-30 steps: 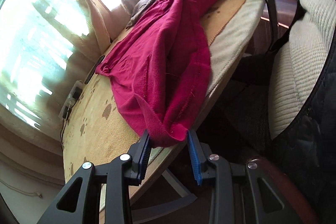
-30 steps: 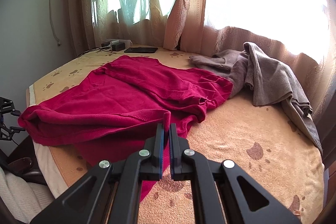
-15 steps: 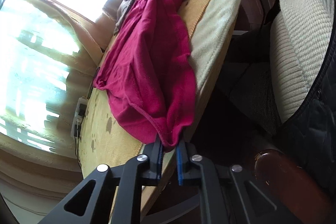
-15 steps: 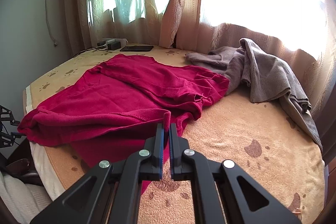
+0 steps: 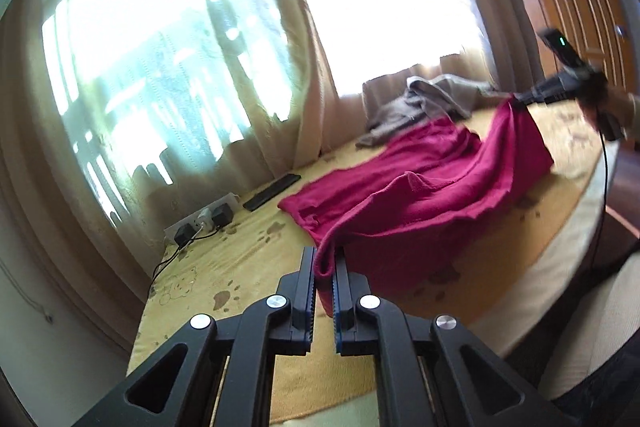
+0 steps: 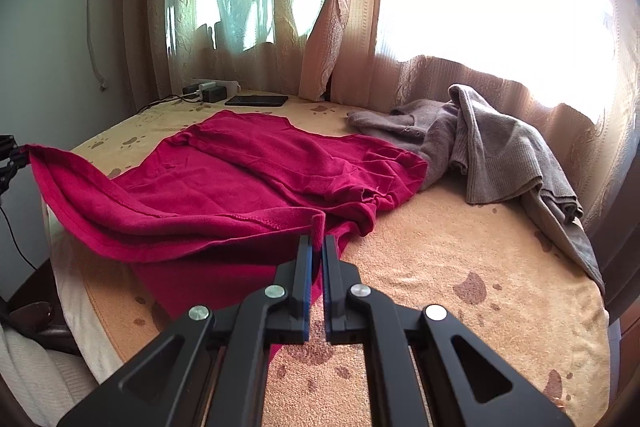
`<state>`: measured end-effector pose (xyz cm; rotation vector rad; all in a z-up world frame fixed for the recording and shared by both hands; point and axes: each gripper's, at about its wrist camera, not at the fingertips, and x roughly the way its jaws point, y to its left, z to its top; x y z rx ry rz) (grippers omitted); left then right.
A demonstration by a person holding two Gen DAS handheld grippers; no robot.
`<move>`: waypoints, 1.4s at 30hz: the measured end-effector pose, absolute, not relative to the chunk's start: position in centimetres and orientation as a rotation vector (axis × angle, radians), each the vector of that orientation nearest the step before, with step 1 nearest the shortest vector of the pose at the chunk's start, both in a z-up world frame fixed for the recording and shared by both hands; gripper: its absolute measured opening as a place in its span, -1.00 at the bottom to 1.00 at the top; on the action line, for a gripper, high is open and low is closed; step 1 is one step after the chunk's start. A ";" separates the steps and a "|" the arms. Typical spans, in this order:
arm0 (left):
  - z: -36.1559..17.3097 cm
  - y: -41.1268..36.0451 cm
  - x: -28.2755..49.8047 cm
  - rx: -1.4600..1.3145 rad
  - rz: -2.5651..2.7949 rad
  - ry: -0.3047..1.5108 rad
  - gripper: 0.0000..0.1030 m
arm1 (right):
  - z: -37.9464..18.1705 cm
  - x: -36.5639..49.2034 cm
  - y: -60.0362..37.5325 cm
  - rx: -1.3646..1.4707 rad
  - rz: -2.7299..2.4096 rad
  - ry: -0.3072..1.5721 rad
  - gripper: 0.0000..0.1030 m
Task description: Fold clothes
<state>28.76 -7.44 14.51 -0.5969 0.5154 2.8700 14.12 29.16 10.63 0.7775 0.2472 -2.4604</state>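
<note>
A crimson garment point(image 6: 248, 183) lies spread on a yellow paw-print bed cover point(image 6: 460, 267). My left gripper point(image 5: 323, 267) is shut on one corner of its hem and holds that corner raised above the bed; this same grip shows at the far left edge of the right wrist view as the left gripper point(image 6: 12, 157). My right gripper point(image 6: 316, 247) is shut on the other hem corner, a small fold of red cloth standing up between its blue pads. The hem hangs slack between the two grips. In the left wrist view the right gripper point(image 5: 532, 95) pinches the crimson garment point(image 5: 420, 195) at far right.
A grey knit garment point(image 6: 492, 151) lies heaped at the back right by the curtains point(image 6: 336, 15). A power strip with chargers point(image 6: 208, 91) and a dark phone point(image 6: 256, 101) sit near the window. The bed's edge point(image 6: 68, 267) drops off at the left.
The left gripper closed on the hem corner at the bed's edge, then rose and rolled, lifting that corner. The right gripper stayed put, still shut on its corner.
</note>
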 end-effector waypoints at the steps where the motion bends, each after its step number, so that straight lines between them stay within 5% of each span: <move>1: 15.1 -8.2 28.2 -0.568 2.887 0.442 -0.85 | 10.8 14.0 29.3 0.773 -2.465 0.242 -0.90; 25: 15.3 -16.1 1.8 -0.761 2.889 -0.274 -0.85 | 13.8 0.7 29.1 0.725 -2.613 0.100 -0.90; 36: 6.7 -15.5 -12.4 -1.274 2.788 -0.252 -0.84 | 7.7 -11.3 29.3 1.048 -2.608 -0.004 -0.90; 38: 5.0 -15.5 -13.8 -1.368 2.771 -0.263 -0.83 | 6.3 -12.4 29.1 1.114 -2.610 0.009 -0.80; 42: 2.5 -15.8 -15.2 -1.489 2.742 -0.283 -0.79 | 5.1 -13.1 29.1 1.139 -2.638 0.031 0.09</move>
